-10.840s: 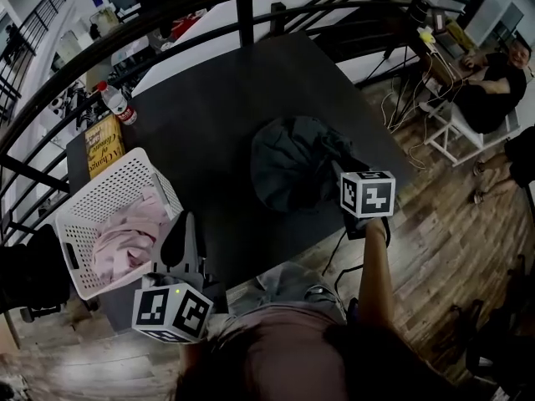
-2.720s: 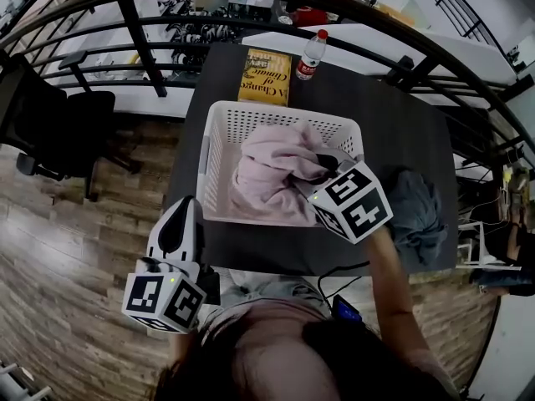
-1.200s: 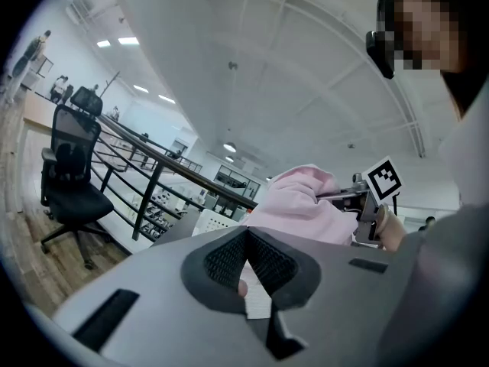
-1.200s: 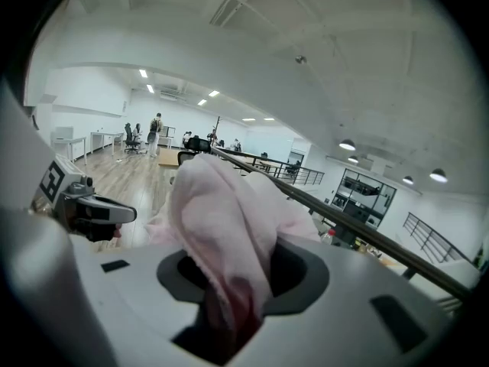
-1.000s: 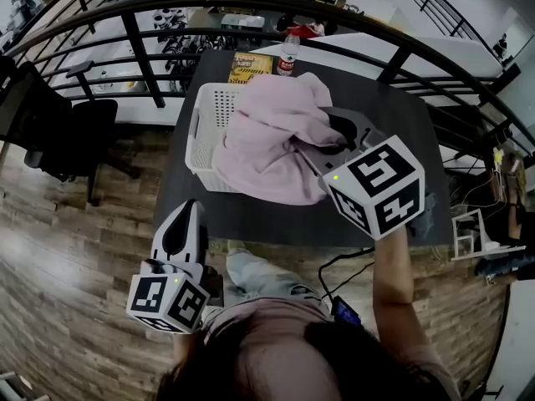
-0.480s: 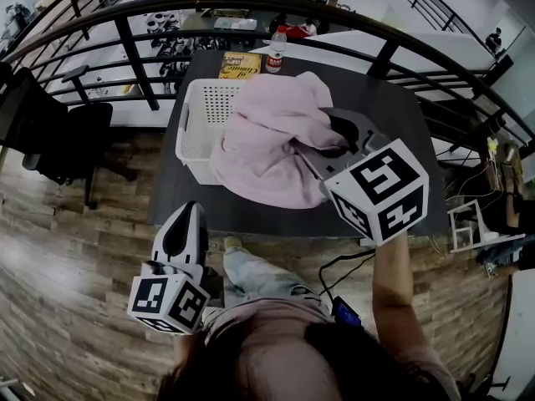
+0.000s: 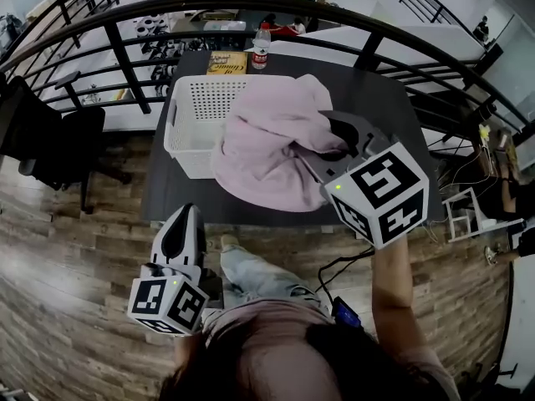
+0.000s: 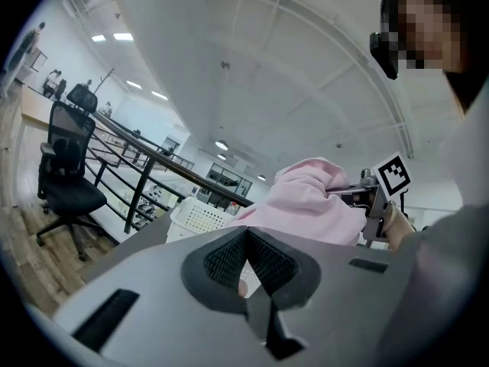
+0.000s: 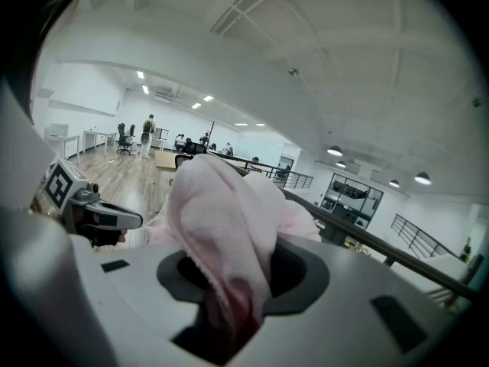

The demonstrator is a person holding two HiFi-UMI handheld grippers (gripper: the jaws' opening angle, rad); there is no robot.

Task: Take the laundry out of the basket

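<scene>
Pink garment (image 7: 267, 140) up and out of the white basket (image 7: 188, 136)
Since a second ago it has swung right, baring more of the basket's inside, and hangs over the dark table (image 7: 192, 207). The right gripper (image 7: 338, 132) pinches a fold; the left gripper (image 7: 185, 220) is pressed together, empty. Setting down seems next.

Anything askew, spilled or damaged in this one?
Nothing stands out. The pink garment hangs from the right tool, which is shut on it. It trails over the white basket, as the task would have it. The basket sits upright on the dark table, close to its left edge.
</scene>
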